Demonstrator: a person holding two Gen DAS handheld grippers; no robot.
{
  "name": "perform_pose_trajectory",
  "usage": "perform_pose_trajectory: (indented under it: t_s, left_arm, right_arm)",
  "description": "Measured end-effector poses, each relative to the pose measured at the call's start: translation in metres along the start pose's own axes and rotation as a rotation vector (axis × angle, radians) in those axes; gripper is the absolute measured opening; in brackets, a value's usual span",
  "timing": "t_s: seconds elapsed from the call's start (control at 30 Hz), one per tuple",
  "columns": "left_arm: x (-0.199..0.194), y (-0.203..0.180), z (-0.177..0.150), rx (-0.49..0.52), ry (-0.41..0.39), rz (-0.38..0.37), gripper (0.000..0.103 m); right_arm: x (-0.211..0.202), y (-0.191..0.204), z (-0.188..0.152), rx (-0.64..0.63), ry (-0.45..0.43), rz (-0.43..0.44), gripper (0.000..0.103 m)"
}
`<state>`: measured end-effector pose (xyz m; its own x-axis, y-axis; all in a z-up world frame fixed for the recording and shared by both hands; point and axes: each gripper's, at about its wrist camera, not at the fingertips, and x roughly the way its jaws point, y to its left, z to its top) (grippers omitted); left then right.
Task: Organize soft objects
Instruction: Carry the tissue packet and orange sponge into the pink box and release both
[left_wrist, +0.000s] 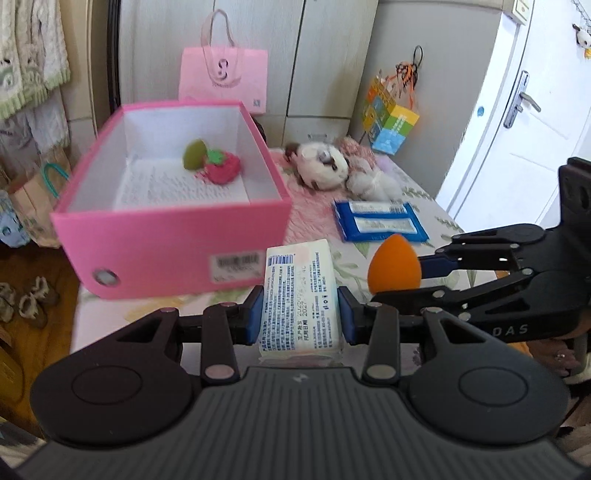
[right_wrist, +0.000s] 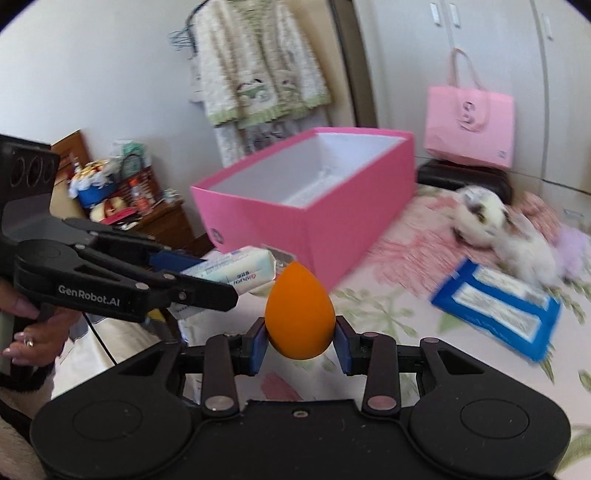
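- Left gripper (left_wrist: 301, 314): closed on a white tissue pack (left_wrist: 301, 295), blue pads pressing its two long sides; the pack's printed label faces up and its far end points toward the box. The pack is held in the air above the bedspread.
- Right gripper (right_wrist: 300, 341): closed on an orange egg-shaped sponge (right_wrist: 300, 314), pads against its wider lower half, pointed end up. In the left wrist view the same sponge (left_wrist: 393, 264) sits just to the right of the tissue pack, near it but apart.
- Pink box (left_wrist: 173, 236): open-topped, white inside, resting on the bed ahead of both grippers. A barcode sticker shows on its near end wall.
- Contents of the box: a red strawberry-shaped soft toy (left_wrist: 221, 168) and a green oval soft piece (left_wrist: 194, 154), touching each other near the far end.
- White plush animal (left_wrist: 325, 166): lying on the bedspread to the right of the box, well beyond the grippers.
- Blue packet (left_wrist: 380, 221): flat on the bedspread, between the plush animal and the sponge.
- Floral bedspread (right_wrist: 388, 314): pink and green print, bearing the box, plush and packet.
- Pink paper bag (left_wrist: 223, 79): upright behind the box, against the wardrobe.
- Person's hand (right_wrist: 33, 332): grasping the left gripper's handle, at the left edge of the right wrist view.
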<state>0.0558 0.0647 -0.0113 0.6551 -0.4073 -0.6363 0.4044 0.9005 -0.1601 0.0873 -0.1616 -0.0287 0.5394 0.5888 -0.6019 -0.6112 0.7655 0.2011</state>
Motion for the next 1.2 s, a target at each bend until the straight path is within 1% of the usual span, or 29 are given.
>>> perform_pose_trajectory:
  t_s: [0.17,0.23,0.37,0.5,0.67,0.77,0.9,1.07,1.2]
  left_arm:
    - [-0.017,0.011,0.024,0.03,-0.065,0.053,0.04]
    - [-0.02,0.017,0.034,0.035,-0.085,0.063,0.04]
    - [-0.015,0.032,0.058,0.026,-0.101,0.057,0.04]
    - [-0.003,0.047,0.081,0.019,-0.121,0.078,0.04]
    - [0.017,0.063,0.104,0.024,-0.106,0.092,0.04]
    - [0.037,0.074,0.121,0.012,-0.095,0.111,0.04]
    - [0.071,0.096,0.142,-0.036,-0.061,0.144,0.04]
    - [0.111,0.121,0.159,-0.069,0.0,0.203,0.04]
    - [0.135,0.134,0.171,-0.076,0.04,0.235,0.04]
  right_arm:
    - [0.009,0.017,0.031,-0.087,-0.026,0.003,0.042]
    - [0.013,0.02,0.046,-0.109,-0.044,0.006,0.042]
    - [0.024,0.02,0.076,-0.143,-0.084,-0.011,0.042]
    - [0.048,0.006,0.107,-0.148,-0.081,-0.002,0.043]
    - [0.076,-0.017,0.136,-0.134,-0.042,-0.001,0.043]
    - [0.099,-0.03,0.155,-0.119,0.003,0.009,0.043]
    - [0.133,-0.045,0.174,-0.151,0.046,0.003,0.043]
    - [0.165,-0.066,0.185,-0.201,0.1,0.027,0.043]
    - [0.187,-0.071,0.189,-0.252,0.149,0.053,0.043]
